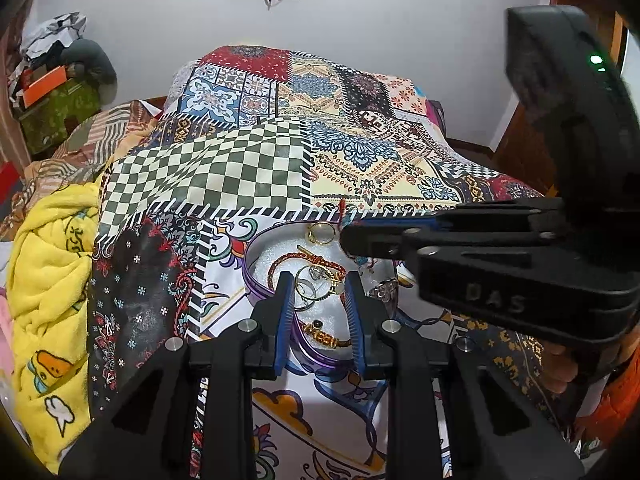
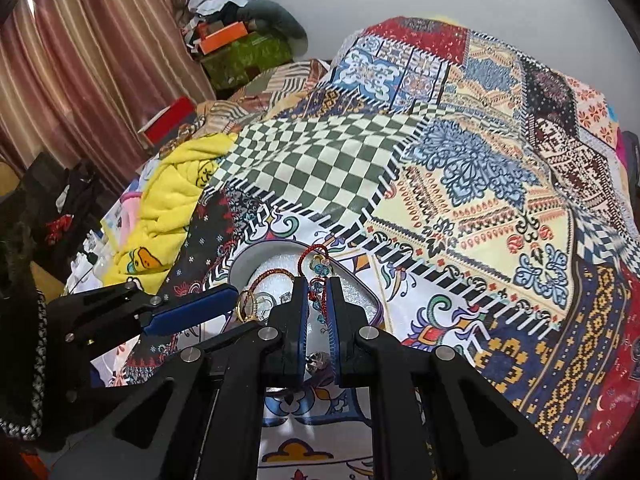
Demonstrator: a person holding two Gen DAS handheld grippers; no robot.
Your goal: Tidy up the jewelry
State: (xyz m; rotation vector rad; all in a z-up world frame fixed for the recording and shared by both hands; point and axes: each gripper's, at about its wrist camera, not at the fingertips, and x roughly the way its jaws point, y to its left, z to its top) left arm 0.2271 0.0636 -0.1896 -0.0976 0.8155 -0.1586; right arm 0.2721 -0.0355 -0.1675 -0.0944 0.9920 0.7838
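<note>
A purple-rimmed tray (image 1: 251, 280) with white lining lies on the patchwork bedspread (image 1: 240, 168). In it are a gold ring (image 1: 320, 234), a red cord bracelet (image 1: 304, 258), thin gold hoops (image 1: 316, 286) and a gold beaded bracelet (image 1: 320, 335). My left gripper (image 1: 319, 282) hovers open over the tray, straddling the hoops without touching them. My right gripper (image 2: 316, 285) is shut on a red-cord charm with blue beads (image 2: 319, 266) above the tray's (image 2: 376, 306) far side. It enters the left wrist view from the right (image 1: 350, 236). One left finger (image 2: 192, 308) shows in the right wrist view.
A yellow blanket (image 1: 48, 280) is bunched at the bed's left edge. Boxes and bags (image 2: 236, 48) pile up by the striped curtain (image 2: 100, 60). A clear crystal piece (image 1: 382, 290) lies at the tray's right rim. The bedspread rises into a hump behind the tray.
</note>
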